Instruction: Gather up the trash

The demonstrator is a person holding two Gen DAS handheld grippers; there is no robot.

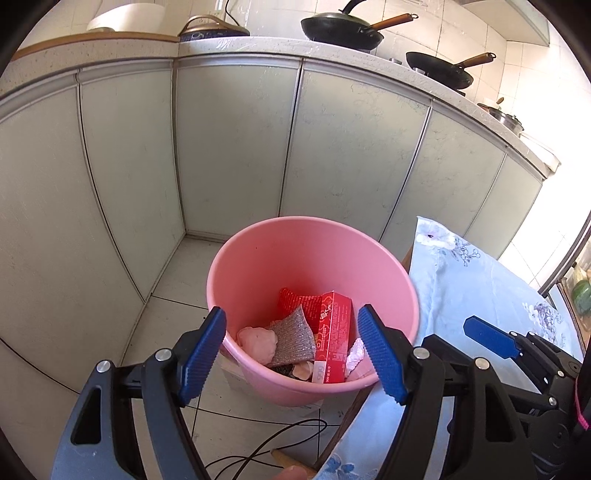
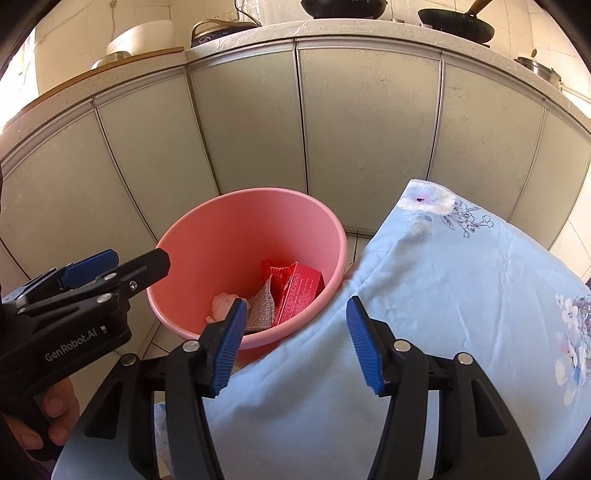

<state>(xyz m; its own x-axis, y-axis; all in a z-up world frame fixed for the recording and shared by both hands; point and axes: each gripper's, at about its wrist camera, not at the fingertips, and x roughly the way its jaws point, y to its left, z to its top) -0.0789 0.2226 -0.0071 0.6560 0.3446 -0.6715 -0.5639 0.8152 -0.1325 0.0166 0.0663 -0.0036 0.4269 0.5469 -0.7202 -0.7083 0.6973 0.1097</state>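
- Kitchen corner: pale green cabinet doors under a speckled countertop; two dark woks with wooden handles sit on it, far ahead of my tools. White tiled floor below.
- Pink bucket stands on the floor, directly ahead of and below my left gripper; seen from the right wrist it lies ahead and to the left of my right gripper.
- Bucket contents: red carton leaning upright, grey glittery scouring pad just left of it, crumpled pink wad left of the pad, red mesh scrap behind. Smaller scraps at the bottom, too hidden to identify.
- Left gripper: blue pads spread wide, nothing between them; the bucket's near rim shows in the gap.
- Right gripper: pads also spread wide, empty, over a light blue floral cloth covering a surface beside the bucket. The cloth edge touches the bucket rim.
- Thin black cable lies on the floor under my left tool.
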